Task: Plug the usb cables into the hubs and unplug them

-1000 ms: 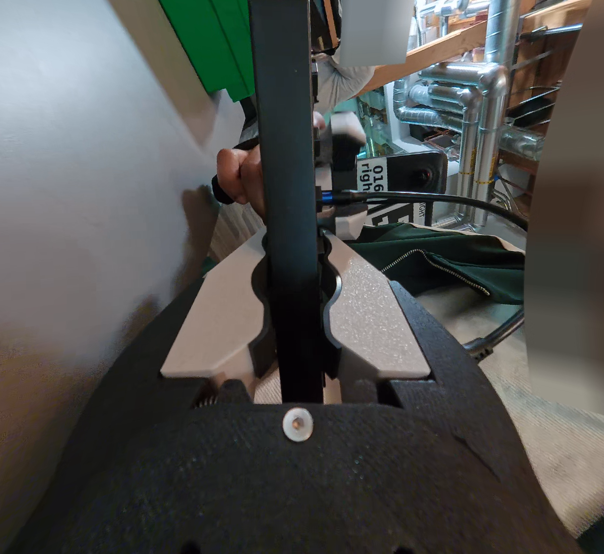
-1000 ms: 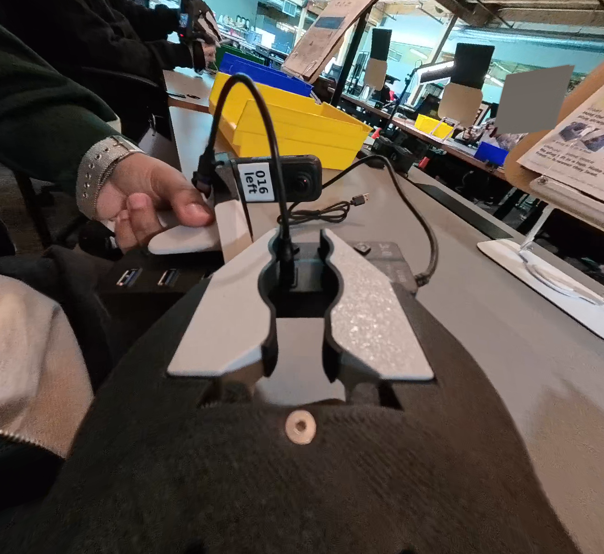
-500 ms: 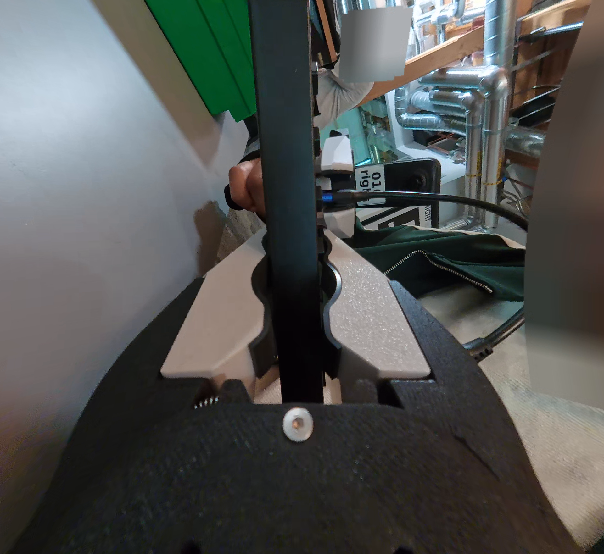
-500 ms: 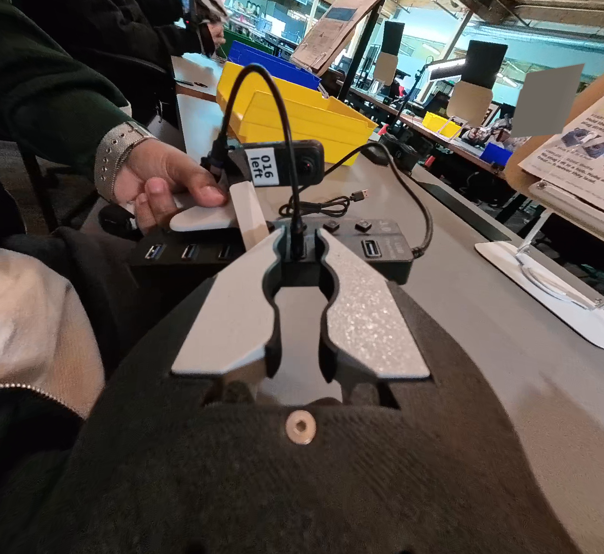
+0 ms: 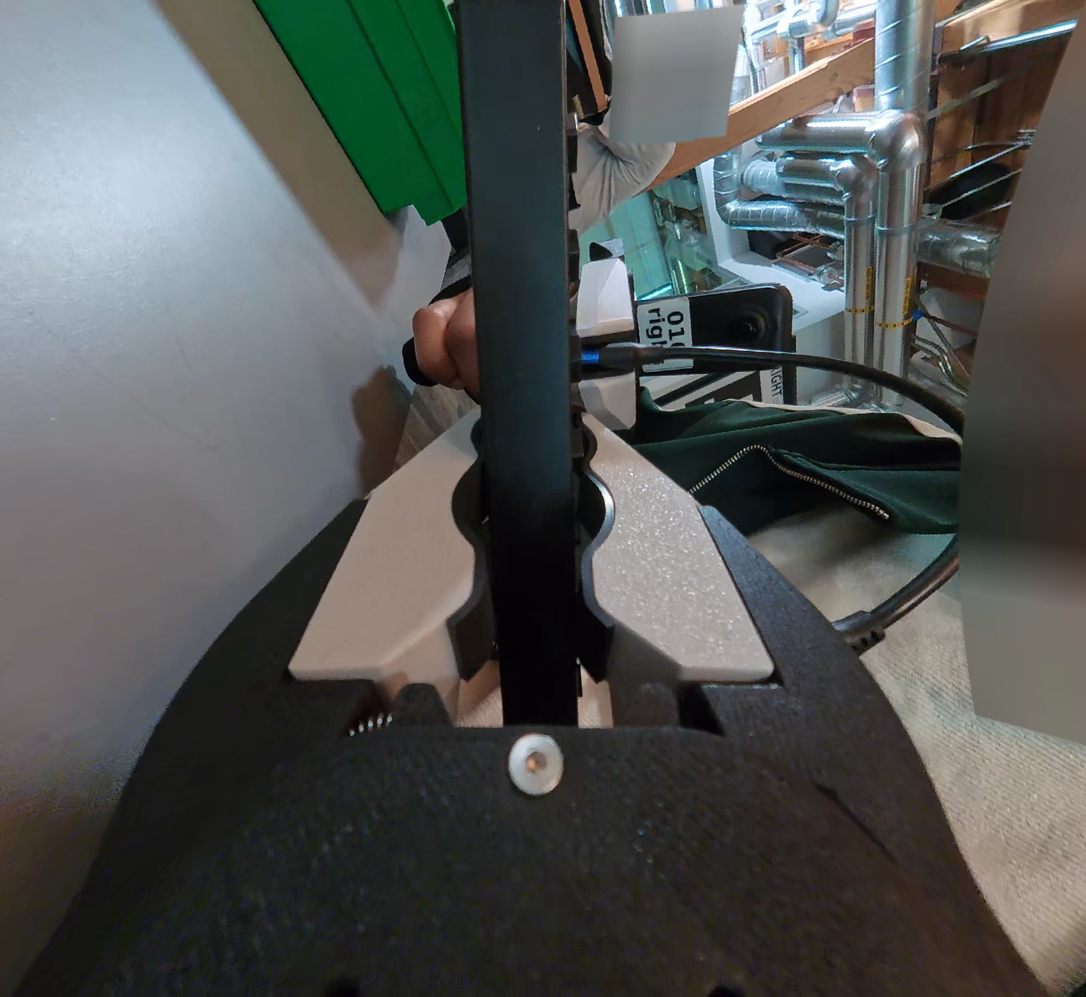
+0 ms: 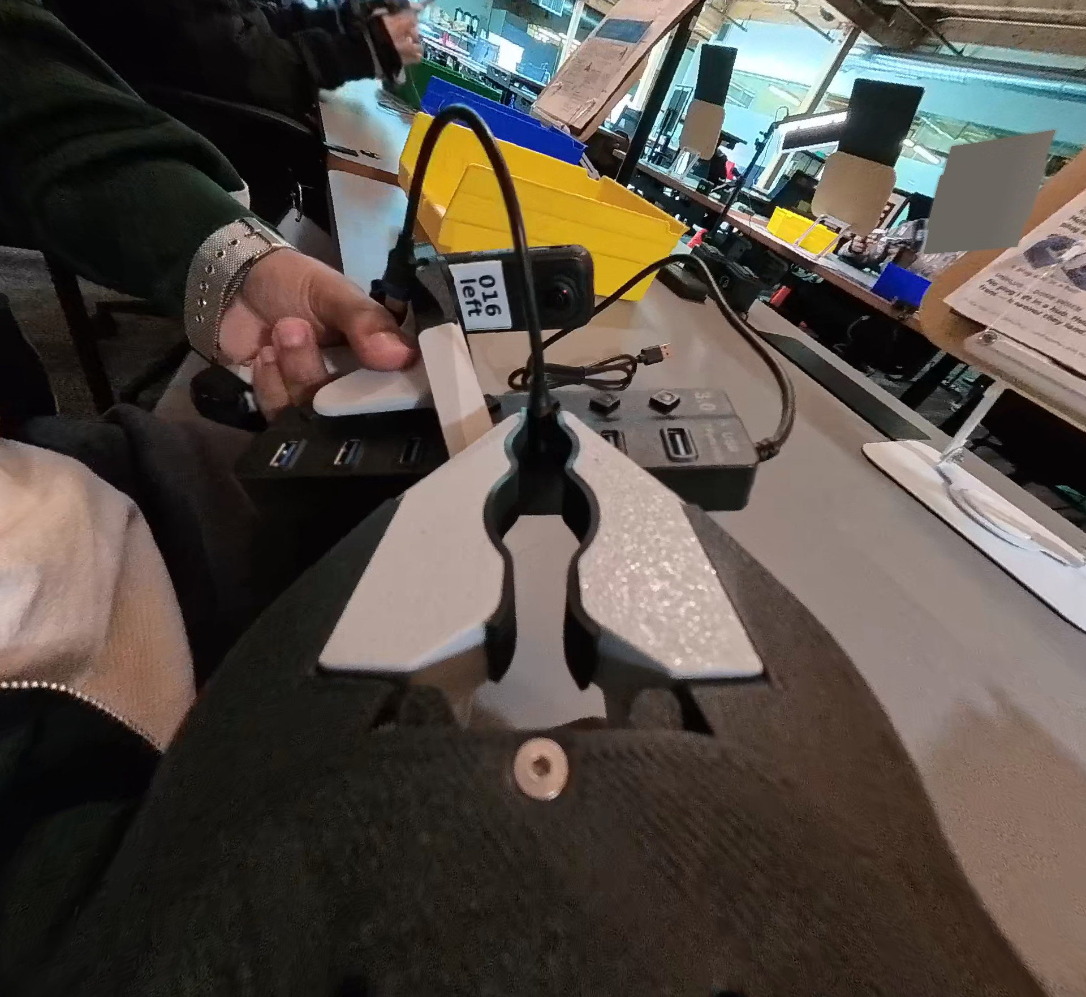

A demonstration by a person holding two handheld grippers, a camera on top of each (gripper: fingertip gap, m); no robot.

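Your left tongs [image 5: 532, 498] are clamped on the black hub [image 5: 517, 275], which runs straight away from the camera between the two grey fingers [image 5: 658, 569], its port side facing right in that view. From the right wrist view the same hub [image 6: 693, 454] lies flat on the grey bench [image 6: 852, 586], with a row of ports along its near edge and small buttons on top. Your right tongs [image 6: 538, 431] are pinching the black usb cable [image 6: 470, 146] just behind its plug; whether the plug is seated in a port or just off it cannot be told there, but in the left wrist view the blue-tipped plug [image 5: 593, 366] meets the hub's side. The cable arches up and back to the far left. A second, coiled cable [image 6: 587, 378] lies on the bench just beyond the hub. The hub's own lead [image 6: 776, 381] curves off its right end. Yellow bins [image 6: 546, 210] sit farther back on the bench.
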